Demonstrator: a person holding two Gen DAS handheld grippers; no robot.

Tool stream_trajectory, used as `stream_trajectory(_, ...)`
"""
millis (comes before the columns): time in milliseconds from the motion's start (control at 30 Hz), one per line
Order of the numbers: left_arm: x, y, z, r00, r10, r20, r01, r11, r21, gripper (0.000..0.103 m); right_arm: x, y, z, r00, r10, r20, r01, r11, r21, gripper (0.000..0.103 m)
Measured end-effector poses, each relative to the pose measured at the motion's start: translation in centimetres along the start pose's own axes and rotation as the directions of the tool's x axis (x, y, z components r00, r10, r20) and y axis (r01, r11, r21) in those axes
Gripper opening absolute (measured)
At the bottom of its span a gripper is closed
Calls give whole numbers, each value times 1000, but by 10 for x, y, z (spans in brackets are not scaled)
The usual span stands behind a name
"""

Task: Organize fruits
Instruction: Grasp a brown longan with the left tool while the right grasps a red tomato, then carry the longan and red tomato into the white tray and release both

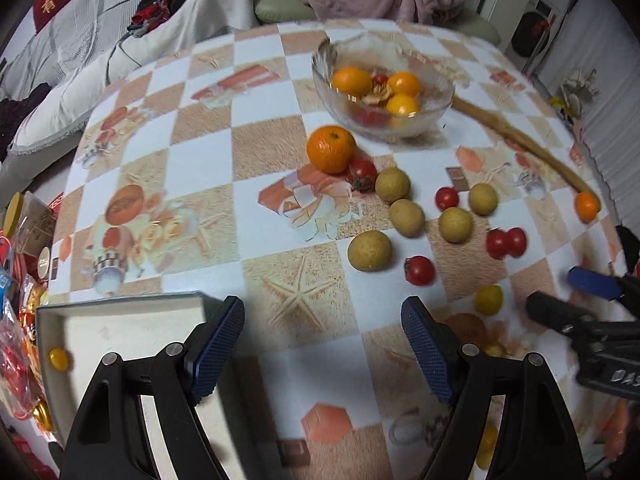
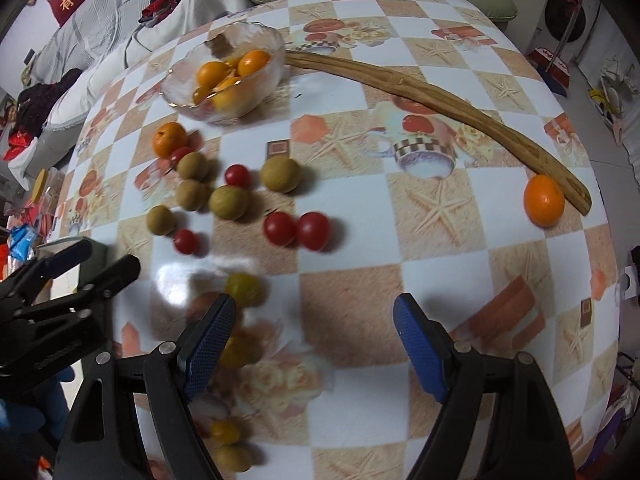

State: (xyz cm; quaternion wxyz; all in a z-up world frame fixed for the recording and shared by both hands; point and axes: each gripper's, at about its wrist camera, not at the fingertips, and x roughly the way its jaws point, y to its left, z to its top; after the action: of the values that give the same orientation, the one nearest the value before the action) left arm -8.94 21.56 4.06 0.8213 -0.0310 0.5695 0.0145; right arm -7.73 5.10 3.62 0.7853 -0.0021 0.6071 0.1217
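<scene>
Right wrist view: both grippers' fingers (image 2: 416, 344) gape empty above scattered fruit, wooden stick (image 2: 440, 100) beyond.

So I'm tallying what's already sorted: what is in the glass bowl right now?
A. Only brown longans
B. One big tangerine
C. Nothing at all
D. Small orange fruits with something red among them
D: the glass bowl holds several small orange fruits with red pieces among them, while the brown round fruits and the larger tangerine lie outside it on the table.
</scene>
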Motion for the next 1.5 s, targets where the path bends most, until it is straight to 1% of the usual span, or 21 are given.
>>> stream_trajectory(200, 22, -6, 5, 1000, 27, -14, -26, 999, 22, 82, 13, -6, 9, 1000, 5, -12, -6, 999, -42, 83)
stream_trajectory(267, 26, -8, 6, 1000, 24, -15, -24, 999, 24, 82, 18, -6, 10, 1000, 5, -17, -6, 998, -63, 81)
stream_trajectory(333, 29, -12, 9, 1000, 22, -12, -22, 999, 32, 82, 23, -6, 11, 1000, 8, -26, -10, 997, -80, 72)
stream_trajectory(467, 33, -18, 15, 1000, 10, 9, -10, 999, 45, 82, 26, 1, 15, 1000, 6, -4, -7, 990, -143, 68)
stream_trajectory(633, 37, -25, 24, 1000, -4, 20, 3, 999, 49, 82, 28, 5, 24, 1000, 7, 17, -4, 984, -179, 63)
stream_trajectory(767, 38, -27, 27, 1000, -5, 21, 4, 999, 41, 82, 30, 6, 29, 999, 25, 27, -19, 982, -187, 48)
stream_trajectory(800, 38, -27, 27, 1000, -5, 21, 4, 999, 38, 81, 29, 7, 29, 999, 40, 25, -35, 981, -191, 40)
stream_trajectory(833, 38, -26, 27, 1000, -5, 20, 5, 999, 34, 80, 29, 9, 28, 998, 50, 24, -45, 979, -199, 35)
stream_trajectory(867, 37, -26, 27, 1000, -6, 20, 5, 1000, 28, 76, 29, 11, 27, 999, 47, 26, -41, 978, -206, 33)
stream_trajectory(900, 36, -26, 27, 1000, -6, 22, 6, 1000, 23, 69, 29, 12, 27, 999, 46, 28, -39, 977, -209, 21)
stream_trajectory(933, 35, -26, 27, 1000, -9, 24, 8, 1000, 20, 64, 29, 11, 26, 998, 55, 24, -49, 978, -201, 21)
stream_trajectory(1000, 32, -26, 27, 999, -12, 31, 12, 1000, 21, 40, 28, 5, 25, 996, 87, 16, -83, 984, -160, 21)
stream_trajectory(1033, 31, -25, 27, 999, -17, 33, 16, 1000, 23, 36, 27, 1, 24, 995, 98, 15, -95, 985, -142, 21)
stream_trajectory(1100, 31, -23, 26, 999, -38, 32, 37, 999, 20, 34, 25, -6, 23, 994, 113, 13, -111, 988, -108, 21)
stream_trajectory(1133, 30, -23, 26, 998, -49, 32, 48, 999, 17, 30, 24, -8, 22, 993, 119, 10, -117, 988, -96, 21)
stream_trajectory(1167, 30, -23, 26, 998, -56, 31, 55, 998, 17, 30, 24, -11, 21, 992, 123, 8, -122, 989, -87, 21)
stream_trajectory(1333, 26, -24, 21, 996, -84, 22, 84, 996, 2, 30, 17, -15, 17, 992, 126, 11, -125, 990, -70, 21)
stream_trajectory(1500, 12, -23, 10, 994, -103, 26, 103, 995, 2, 30, 10, -9, 14, 991, 137, 16, -135, 988, -71, 21)
